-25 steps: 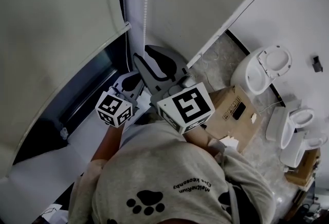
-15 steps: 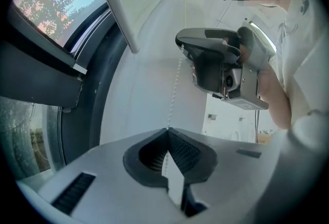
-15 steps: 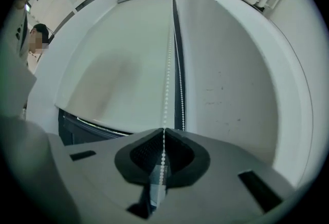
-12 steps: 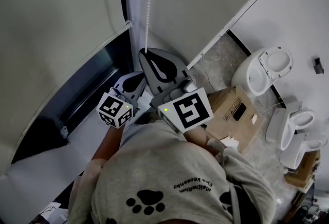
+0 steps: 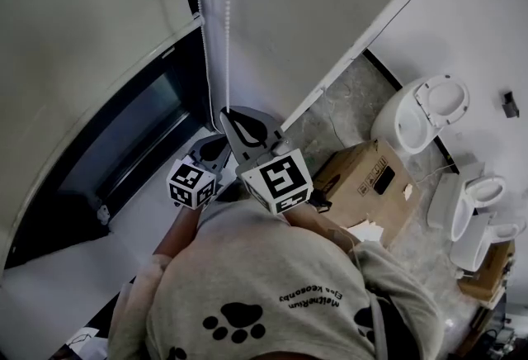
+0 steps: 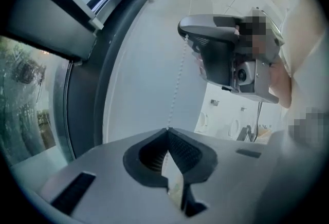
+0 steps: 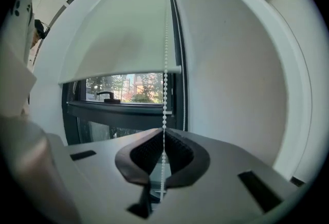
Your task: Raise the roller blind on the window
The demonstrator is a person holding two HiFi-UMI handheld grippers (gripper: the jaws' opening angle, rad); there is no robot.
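Head view: the roller blind covers the upper part of the window, and dark glass shows below its bottom rail. The bead chain hangs at the blind's right edge, beside the white wall. The right gripper sits on the chain. The left gripper is just beneath it and slightly to its left. A cardboard box and a toilet bowl lie on the floor to the right (both well apart from the tools).

Left gripper view: the jaws are pressed together. The chain runs down from the right gripper into their tip, so this tool is clamped on the chain.

Right gripper view: the jaws are clenched on the chain, with beads passing straight through between the pads. The blind is partly raised. Trees and a window handle are visible under its rail.
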